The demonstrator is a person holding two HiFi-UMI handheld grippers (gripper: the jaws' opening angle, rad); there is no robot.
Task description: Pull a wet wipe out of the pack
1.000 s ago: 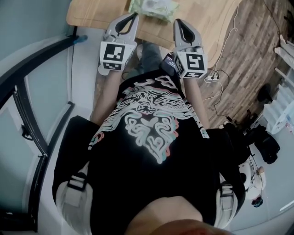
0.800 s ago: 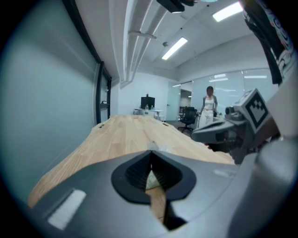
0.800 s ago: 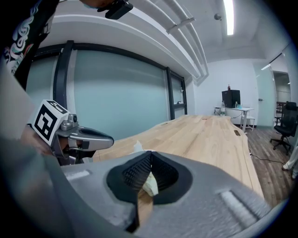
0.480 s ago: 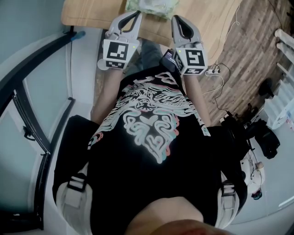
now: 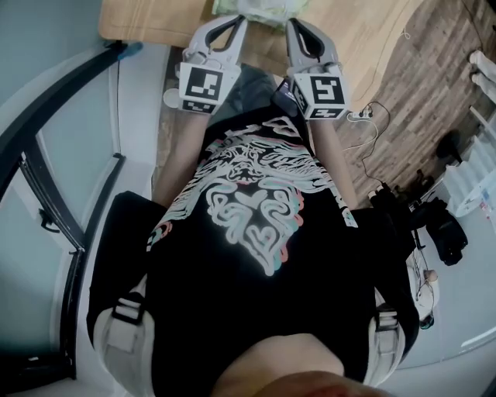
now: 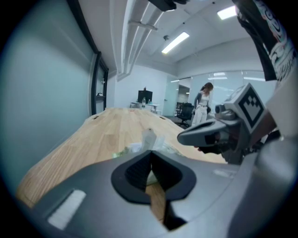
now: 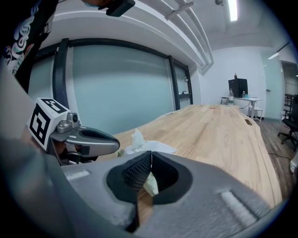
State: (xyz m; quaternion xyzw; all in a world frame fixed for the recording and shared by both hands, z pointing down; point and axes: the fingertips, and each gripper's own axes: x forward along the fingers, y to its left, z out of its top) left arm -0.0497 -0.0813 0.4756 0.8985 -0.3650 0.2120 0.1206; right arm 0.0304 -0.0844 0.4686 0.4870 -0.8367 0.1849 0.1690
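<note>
Left gripper, right gripper closed, pack seemingly untouched

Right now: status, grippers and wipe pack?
Left gripper shut, empty. Right gripper shut, empty. Soft green wet-wipe pack on light wooden table ahead, white wipe sticking up. Nothing in the way.

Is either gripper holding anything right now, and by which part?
Nothing held: the left gripper and right gripper are shut empty, short of the green plastic wet-wipe pack.
</note>
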